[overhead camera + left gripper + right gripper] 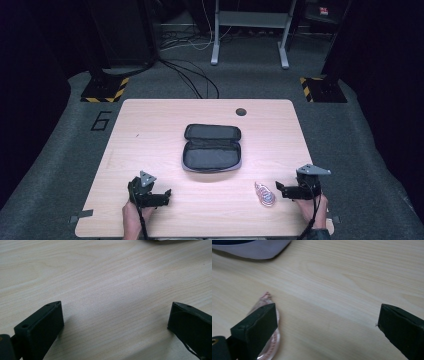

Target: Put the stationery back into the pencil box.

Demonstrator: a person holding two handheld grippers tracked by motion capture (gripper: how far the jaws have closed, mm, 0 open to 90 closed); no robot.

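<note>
Down at the near edge of the table (150, 115), both my hands come in from the bottom of the high view, one gripper each. Left gripper (159, 196) sits near the front-left w/ its grey plate on top, jaws spread wide, nothing between them. Left gripper view says the same: two black jaws far apart, bare pale wood betw them, tips low over the surface; can't tell if they touch it.

Right gripper (281, 189) is at the front-right, pointing toward the table's middle, jaws also wide apart & holding nothing. Just beside its tips lies a small clear packet (265, 194) w/ pinkish rings inside, flat on the wood. From the right gripper view the packet (263, 303) is partly behind one jaw, not betw the two; whether that jaw touches it I can't tell.

Farther out, at the table's centre, a dark zip case (212, 148) lies open, lid folded back away from me, grey lining showing. Its pale edge (254, 250) shows at the top of the right gripper view.

Beyond that, a round hole (241, 111) near the far edge, then grey floor w/ cables (192, 75) & a desk frame (250, 30)
</note>
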